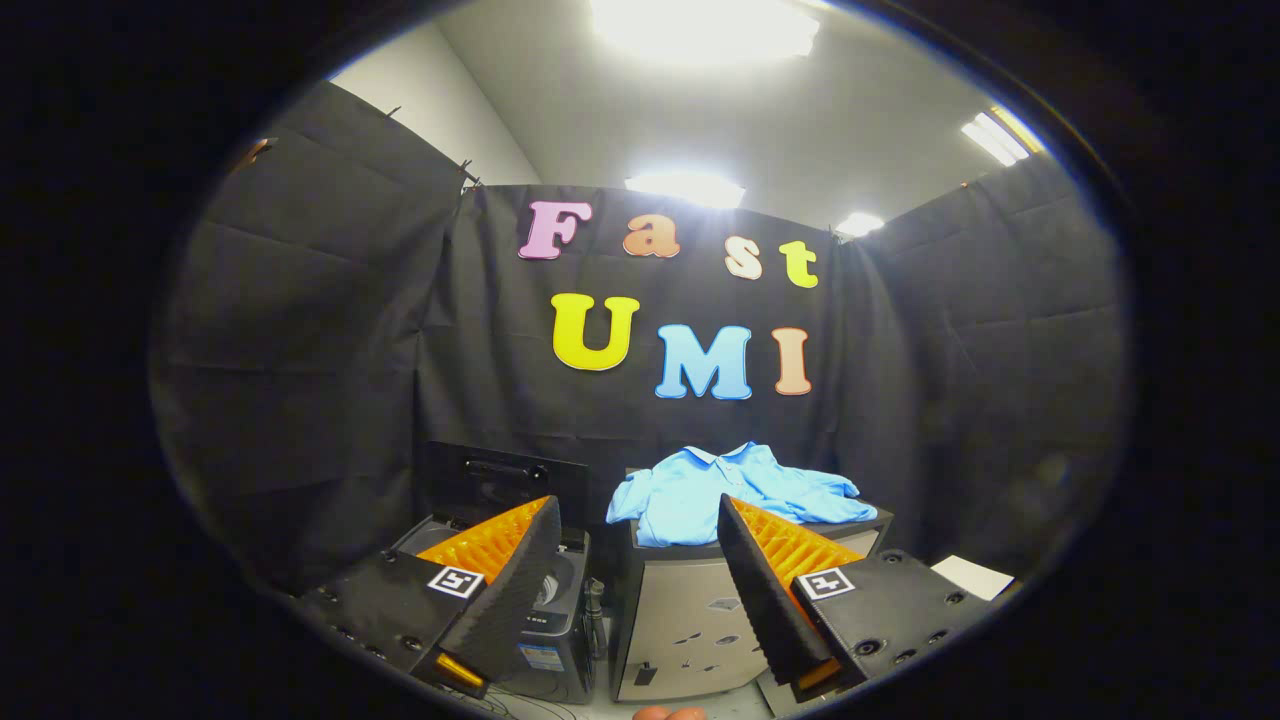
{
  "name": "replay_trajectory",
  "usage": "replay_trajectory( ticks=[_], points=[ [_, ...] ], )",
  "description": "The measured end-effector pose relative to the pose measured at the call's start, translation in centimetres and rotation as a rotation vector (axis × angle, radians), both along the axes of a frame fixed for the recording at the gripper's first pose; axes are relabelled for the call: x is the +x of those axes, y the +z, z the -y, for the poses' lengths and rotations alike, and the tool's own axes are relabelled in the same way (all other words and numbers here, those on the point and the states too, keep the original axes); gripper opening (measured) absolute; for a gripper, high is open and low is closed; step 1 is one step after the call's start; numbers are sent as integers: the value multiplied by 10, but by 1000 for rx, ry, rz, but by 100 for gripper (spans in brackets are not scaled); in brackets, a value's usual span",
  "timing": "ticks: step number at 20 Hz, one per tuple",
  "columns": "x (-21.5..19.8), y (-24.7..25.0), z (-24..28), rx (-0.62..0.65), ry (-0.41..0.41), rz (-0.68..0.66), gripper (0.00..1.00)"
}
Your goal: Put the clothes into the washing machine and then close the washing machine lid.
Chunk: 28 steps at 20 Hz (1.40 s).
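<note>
Tool (640, 560) is hovering wide open and holding nothing, facing the crumpled light-blue cotton shirt (735, 490) beyond its fingers; a shallow pinch is probably risking dropping it beside the small open-lidded grey washing machine (555, 610).

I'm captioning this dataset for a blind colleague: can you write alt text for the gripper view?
The open gripper holds nothing; beyond its fingers a light blue shirt lies crumpled on a grey cabinet. Left of the cabinet stands a small washing machine with its lid raised.
</note>
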<state>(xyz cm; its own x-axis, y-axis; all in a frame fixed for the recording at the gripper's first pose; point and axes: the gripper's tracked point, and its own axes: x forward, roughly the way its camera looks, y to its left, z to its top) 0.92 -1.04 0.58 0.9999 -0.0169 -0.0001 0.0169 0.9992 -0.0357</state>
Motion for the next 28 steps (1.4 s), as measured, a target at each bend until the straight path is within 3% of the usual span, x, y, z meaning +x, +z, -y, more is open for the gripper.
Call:
replay_trajectory(
  ticks=[8, 13, 17, 23, 28],
  points=[
    [37, 28, 22, -64, -28, -11, 98],
    [76, 28, 44, -6, -17, -137, 98],
    [113, 15, 73, -82, -25, -270, 98],
    [167, 0, 109, -92, -13, -363, 98],
    [219, -27, 150, -27, -19, -456, 98]
  ],
)
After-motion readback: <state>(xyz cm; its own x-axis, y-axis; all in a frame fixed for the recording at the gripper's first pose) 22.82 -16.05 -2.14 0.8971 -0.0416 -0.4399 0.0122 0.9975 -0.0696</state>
